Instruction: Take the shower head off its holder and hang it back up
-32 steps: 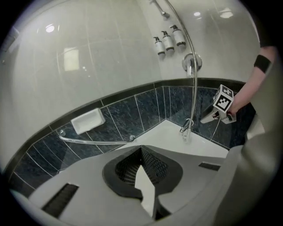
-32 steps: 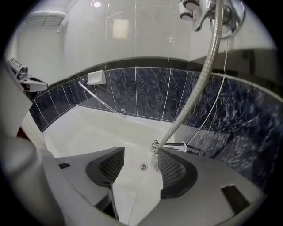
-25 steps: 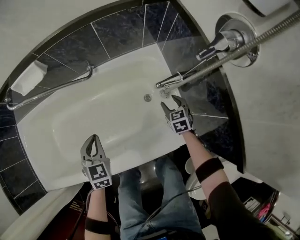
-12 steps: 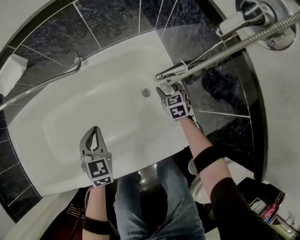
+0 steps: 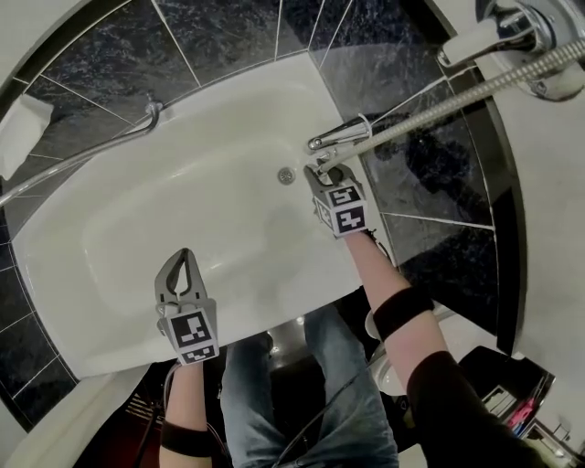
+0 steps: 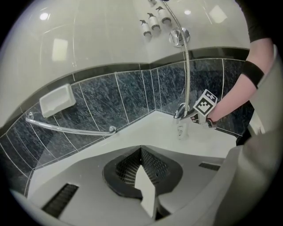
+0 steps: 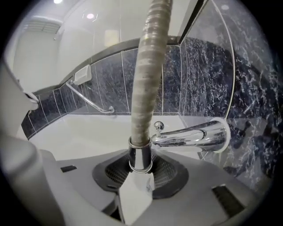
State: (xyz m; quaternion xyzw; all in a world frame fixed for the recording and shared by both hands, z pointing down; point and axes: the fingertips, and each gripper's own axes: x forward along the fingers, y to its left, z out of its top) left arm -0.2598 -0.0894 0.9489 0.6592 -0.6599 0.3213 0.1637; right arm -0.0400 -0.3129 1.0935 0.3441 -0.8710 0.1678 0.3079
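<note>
The shower head's white handle (image 7: pixel 138 192) hangs by the chrome tub spout (image 7: pixel 194 134). Its ribbed metal hose (image 7: pixel 148 70) rises from a chrome ferrule (image 7: pixel 140 156). My right gripper (image 7: pixel 139 176) has just been closing and grips the handle just below the ferrule. From the head view the right gripper (image 5: pixel 327 174) sits under the spout (image 5: pixel 334 137), and the hose (image 5: pixel 439 102) runs up right to the wall fitting. In the left gripper view the shower head (image 6: pixel 181 129) shows small under the spout. My left gripper (image 5: pixel 186 256) is shut and empty over the tub's near rim.
The white bathtub (image 5: pixel 119 219) is ringed by dark tiles. A chrome grab bar (image 5: pixel 82 169) and a white soap dish (image 5: pixel 20 137) are on the far wall. The drain fitting (image 5: pixel 286 175) lies close to the right gripper. The chrome wall valve (image 5: pixel 512 27) is top right.
The right gripper has moved up to the spout and its open jaws have closed around the handle at the hose end. The left gripper stays shut over the tub rim.
</note>
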